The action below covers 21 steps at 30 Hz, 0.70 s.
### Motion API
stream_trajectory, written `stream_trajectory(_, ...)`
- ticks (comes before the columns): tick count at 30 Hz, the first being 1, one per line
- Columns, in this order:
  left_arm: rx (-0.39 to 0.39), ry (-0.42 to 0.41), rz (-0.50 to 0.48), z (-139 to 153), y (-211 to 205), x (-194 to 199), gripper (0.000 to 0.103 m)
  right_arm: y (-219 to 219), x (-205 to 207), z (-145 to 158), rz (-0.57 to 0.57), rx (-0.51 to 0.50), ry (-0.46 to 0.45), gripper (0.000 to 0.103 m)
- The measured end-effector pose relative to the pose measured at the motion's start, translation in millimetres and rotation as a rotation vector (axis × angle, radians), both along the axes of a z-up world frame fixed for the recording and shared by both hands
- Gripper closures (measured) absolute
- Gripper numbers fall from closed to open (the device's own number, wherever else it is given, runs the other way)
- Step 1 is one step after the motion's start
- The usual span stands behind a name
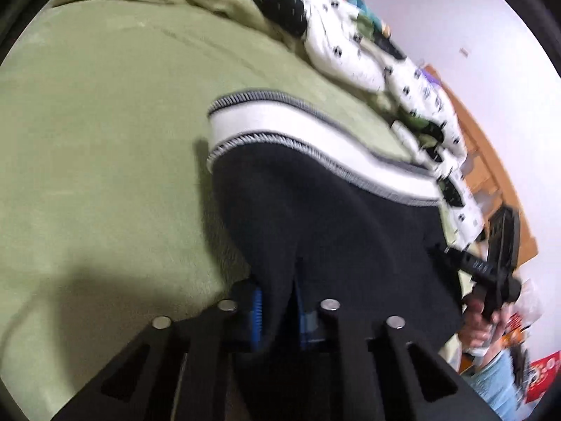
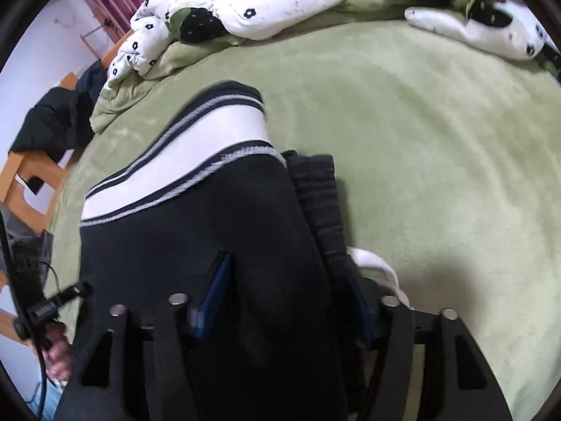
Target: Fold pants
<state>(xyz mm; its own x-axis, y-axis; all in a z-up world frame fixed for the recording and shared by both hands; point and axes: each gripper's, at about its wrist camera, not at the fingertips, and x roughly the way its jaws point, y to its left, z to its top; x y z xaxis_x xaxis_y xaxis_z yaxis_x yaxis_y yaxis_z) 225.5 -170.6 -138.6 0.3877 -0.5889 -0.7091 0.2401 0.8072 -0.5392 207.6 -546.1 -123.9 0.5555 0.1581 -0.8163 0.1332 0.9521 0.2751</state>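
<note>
One pair of black pants (image 1: 315, 210) runs lengthwise from each frame's bottom up to its white-striped band at centre; both grippers, left gripper (image 1: 277, 310) and right gripper (image 2: 280, 301), clamp it.

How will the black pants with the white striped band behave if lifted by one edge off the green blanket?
The black pants will probably hang limp: the fabric already drapes in soft folds. They look fairly light for their size, though thick knit. They seem unlikely to slip on the green blanket, whose surface looks fuzzy.
</note>
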Motion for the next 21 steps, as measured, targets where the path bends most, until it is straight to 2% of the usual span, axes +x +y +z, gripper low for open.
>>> stream_trajectory(1,-0.024,-0.008,-0.007,7.6,2.9,-0.6,0.091,5.7,-6.2,10.2,-0.007,-0.019,-0.017,0.072)
stream_trajectory(3,-0.083,-0.018,-0.028,23.7,14.1,-4.4,0.092,16.7,-19.5,35.4,-0.032,0.029,-0.060,0.082)
stream_trajectory(5,-0.090,-0.040,-0.033,34.9,25.1,-9.6,0.092,35.6,-30.5,54.0,-0.040,0.040,-0.093,0.084)
stream_trajectory(7,-0.058,-0.089,-0.019,47.9,45.3,-18.7,0.092,64.7,-38.1,66.7,-0.025,0.034,-0.115,0.085)
stream_trajectory(9,-0.036,-0.129,0.030,61.5,84.9,-26.6,0.092,96.3,-44.8,71.2,0.014,0.075,-0.126,0.085)
stream_trajectory(13,0.022,-0.092,0.109,69.6,170.8,-29.9,0.092,171.0,-43.5,62.5,0.088,0.201,-0.139,0.086)
stream_trajectory(16,0.120,-0.083,0.153,68.4,229.4,-42.2,0.092,233.4,-42.2,45.1,0.157,0.302,-0.168,0.088)
stream_trajectory(18,0.184,-0.072,0.171,58.8,255.0,-48.8,0.092,263.6,-44.3,33.1,0.173,0.287,-0.183,0.088)
stream_trajectory(21,0.193,-0.056,0.173,34.3,264.9,-51.0,0.090,278.8,-48.5,17.7,0.138,0.155,-0.207,0.087)
